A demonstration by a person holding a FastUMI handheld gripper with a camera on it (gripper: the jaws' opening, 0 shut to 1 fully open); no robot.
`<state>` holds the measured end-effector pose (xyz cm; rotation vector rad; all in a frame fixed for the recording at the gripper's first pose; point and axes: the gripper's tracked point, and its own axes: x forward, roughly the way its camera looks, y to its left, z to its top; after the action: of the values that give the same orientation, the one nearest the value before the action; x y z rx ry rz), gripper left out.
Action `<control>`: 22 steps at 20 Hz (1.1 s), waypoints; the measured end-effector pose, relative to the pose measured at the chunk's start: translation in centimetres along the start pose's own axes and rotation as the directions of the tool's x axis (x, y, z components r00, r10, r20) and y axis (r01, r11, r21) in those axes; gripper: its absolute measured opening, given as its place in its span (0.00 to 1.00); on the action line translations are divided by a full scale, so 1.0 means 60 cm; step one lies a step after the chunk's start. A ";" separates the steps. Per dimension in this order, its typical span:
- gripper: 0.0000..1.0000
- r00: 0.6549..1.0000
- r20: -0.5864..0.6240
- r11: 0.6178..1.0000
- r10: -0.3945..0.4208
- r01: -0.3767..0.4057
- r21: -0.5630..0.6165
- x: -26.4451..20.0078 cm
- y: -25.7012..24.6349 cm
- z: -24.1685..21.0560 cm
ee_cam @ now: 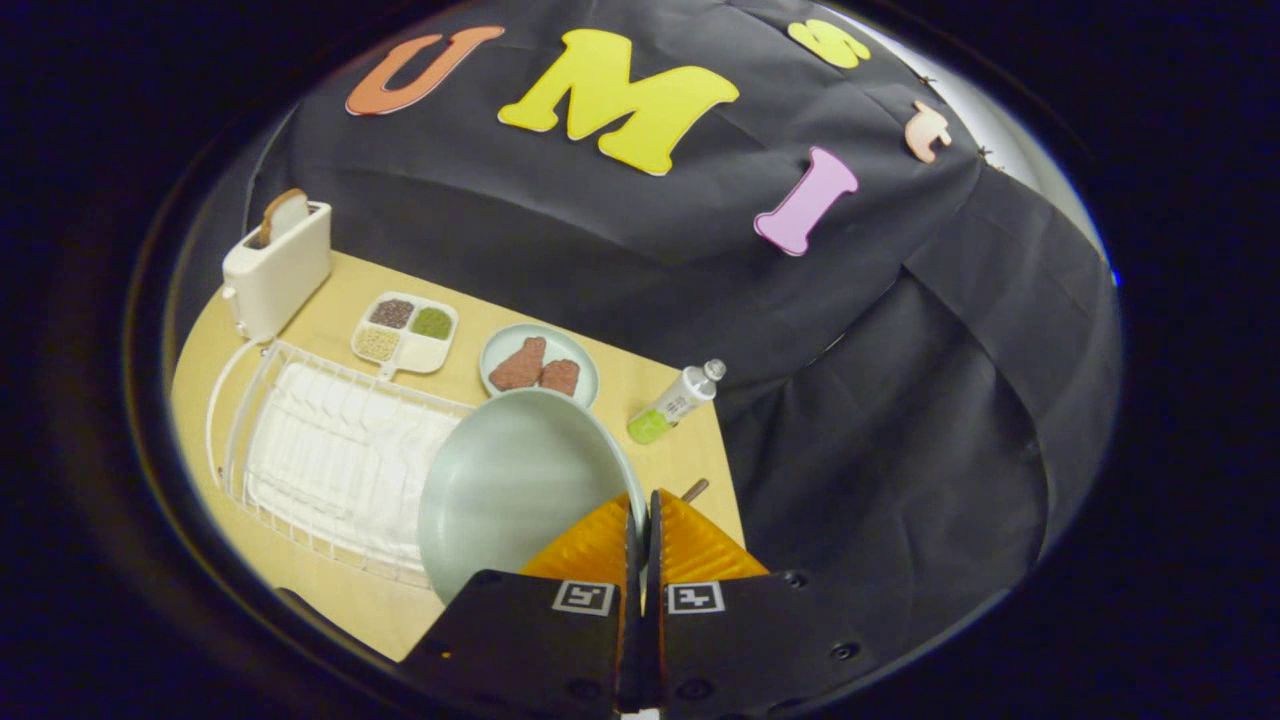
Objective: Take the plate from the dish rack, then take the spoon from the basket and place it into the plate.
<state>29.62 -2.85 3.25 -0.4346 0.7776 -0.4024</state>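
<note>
Plate [505,480] is being pinched at its rim by gripper [645,520], fingers pressed together on it, and is being held above rack [300,440] & table, so step 1 is judged nearly done w/ spoon step left.

Layout on the counter [330,600]. Dish rack [330,460] at left, toaster [278,262] behind it. Divided tray [405,335] right of toaster; small plate [540,365] right of tray; bottle [675,402] lying farther right. Large plate [510,485] held upright at rim between pressed-together fingers of tool [642,525], just right of rack, before small plate.
</note>
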 end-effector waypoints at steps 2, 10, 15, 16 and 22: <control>0.06 0.997 -0.001 0.996 0.078 -0.078 0.035 -0.012 -0.003 -0.041; 0.06 0.930 -0.057 0.916 0.363 -0.346 0.202 -0.012 0.043 -0.267; 0.06 0.799 -0.146 0.776 0.583 -0.495 0.391 0.052 0.138 -0.390; 0.06 0.777 -0.152 0.751 0.611 -0.508 0.422 0.061 0.150 -0.407; 0.06 0.750 -0.140 0.700 0.646 -0.509 0.502 0.139 0.174 -0.481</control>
<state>15.58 -4.71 -25.25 0.3259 1.0515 -0.0216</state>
